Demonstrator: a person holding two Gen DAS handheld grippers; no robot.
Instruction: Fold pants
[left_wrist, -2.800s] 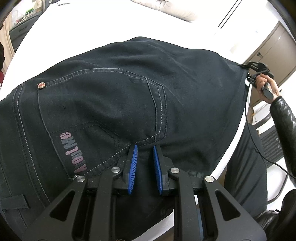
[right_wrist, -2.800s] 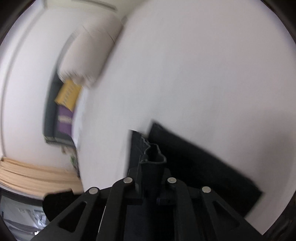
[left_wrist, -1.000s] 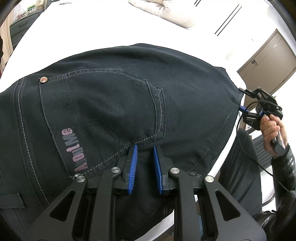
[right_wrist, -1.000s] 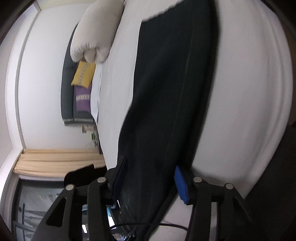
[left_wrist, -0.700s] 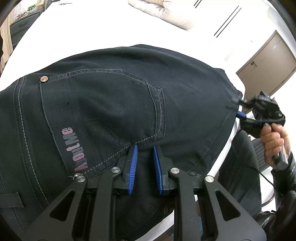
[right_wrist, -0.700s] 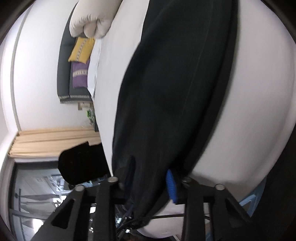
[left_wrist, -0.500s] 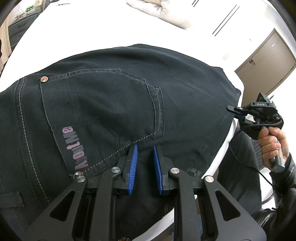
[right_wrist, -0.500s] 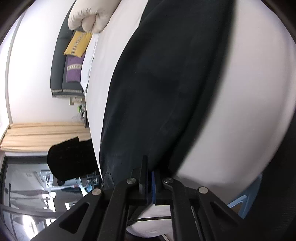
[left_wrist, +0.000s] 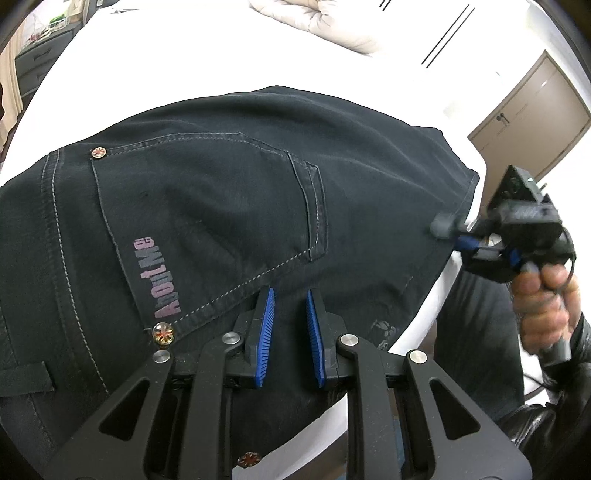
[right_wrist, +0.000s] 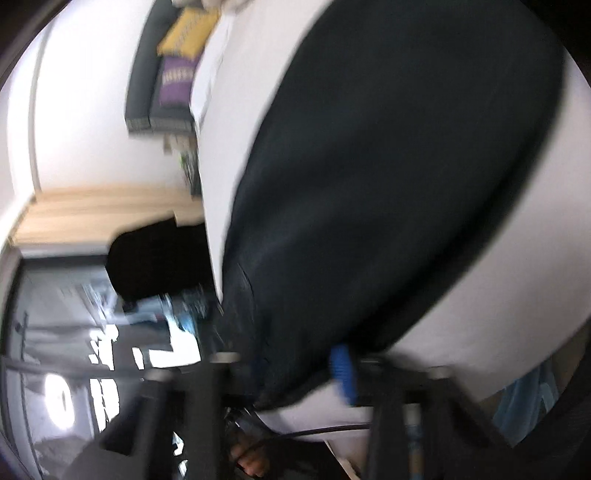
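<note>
Left wrist view: black jeans (left_wrist: 229, 206) spread on white bed (left_wrist: 177, 62), near edge overhanging bed's front edge; bare sheet beyond toward pillow (left_wrist: 325, 22), door (left_wrist: 532, 110) far right. Left gripper (left_wrist: 290, 325) over pocket seam, blue pads (left_wrist: 266, 325) narrowly apart, gripping nothing. Right gripper (left_wrist: 461, 236) at hem corner. Right wrist view blurred: fingers (right_wrist: 341, 373) parted w/ cloth edge between; 0.5 s ago were pressed together, so now released.
</note>
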